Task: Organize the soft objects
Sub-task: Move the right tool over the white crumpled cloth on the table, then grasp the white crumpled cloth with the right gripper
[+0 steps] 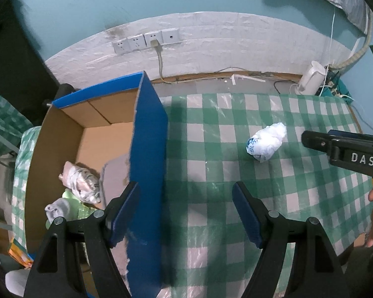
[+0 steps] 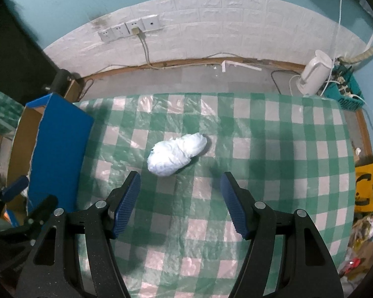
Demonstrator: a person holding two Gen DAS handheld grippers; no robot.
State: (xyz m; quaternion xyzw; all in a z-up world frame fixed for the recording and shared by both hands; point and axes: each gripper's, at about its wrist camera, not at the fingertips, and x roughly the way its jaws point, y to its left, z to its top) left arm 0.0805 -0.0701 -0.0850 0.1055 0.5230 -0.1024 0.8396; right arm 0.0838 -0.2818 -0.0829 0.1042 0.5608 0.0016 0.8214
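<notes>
The white bundle (image 2: 177, 154) lies mid-table on the checked cloth (image 2: 273, 149); both grippers (image 1: 186, 209) (image 2: 180, 202) gape wide, empty. The cardboard box (image 1: 149, 134) at the left edge holds 2 bundles (image 1: 80, 185).

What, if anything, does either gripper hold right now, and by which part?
Nothing. The left gripper and right gripper both stand open and empty; the white bundle lies untouched on the tablecloth.

Green checked tablecloth (image 2: 273, 149), wall sockets (image 1: 146, 41) (one with a plug), white kettle (image 2: 315, 72), yellow bag (image 2: 365, 188)
</notes>
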